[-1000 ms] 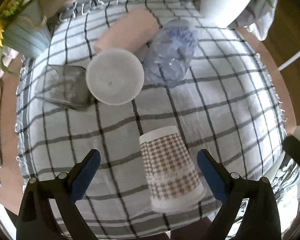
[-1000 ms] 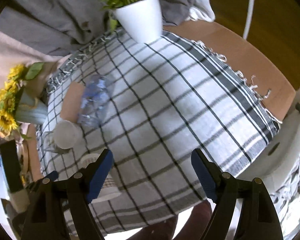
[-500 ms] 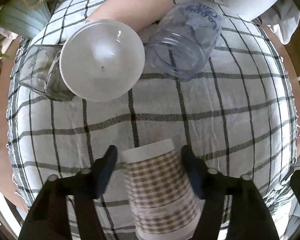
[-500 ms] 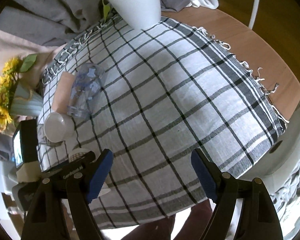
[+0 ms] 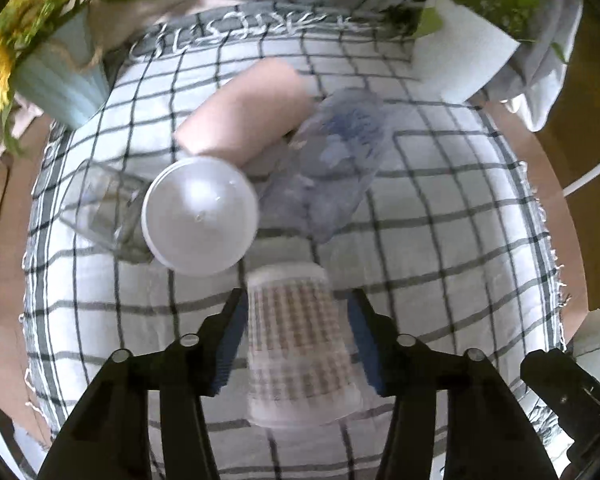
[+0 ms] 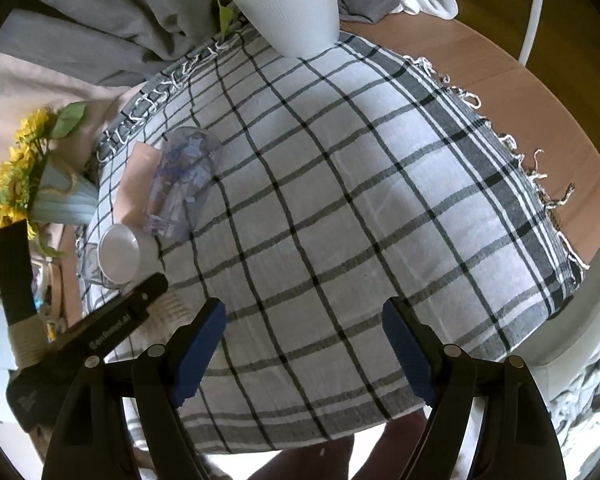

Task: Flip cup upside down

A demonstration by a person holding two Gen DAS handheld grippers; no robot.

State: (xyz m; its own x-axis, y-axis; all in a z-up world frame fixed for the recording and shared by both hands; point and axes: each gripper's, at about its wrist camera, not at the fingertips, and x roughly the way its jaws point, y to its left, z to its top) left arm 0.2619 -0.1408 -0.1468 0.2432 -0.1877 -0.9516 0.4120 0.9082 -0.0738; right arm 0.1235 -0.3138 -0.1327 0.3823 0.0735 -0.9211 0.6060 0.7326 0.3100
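A paper cup with a brown check pattern (image 5: 298, 344) is between the blue pads of my left gripper (image 5: 298, 344), which is shut on its sides. Its closed base points away from me and its wide rim toward me, and it looks blurred. In the right wrist view only a sliver of the cup (image 6: 174, 304) shows behind the left gripper's black body (image 6: 112, 328). My right gripper (image 6: 304, 348) is open and empty above the checked cloth near the table's front edge.
On the checked tablecloth (image 5: 440, 240) lie a white plastic cup (image 5: 200, 222), a clear glass (image 5: 96, 210), a pink cup (image 5: 244, 116) and a clear blue-printed cup (image 5: 336, 160). A sunflower vase (image 5: 56, 76) stands at the back left, a white plant pot (image 6: 288, 4) at the back right.
My left gripper closed on the paper cup and then drew back with it, with the view blurred. The right gripper stayed open and barely moved.
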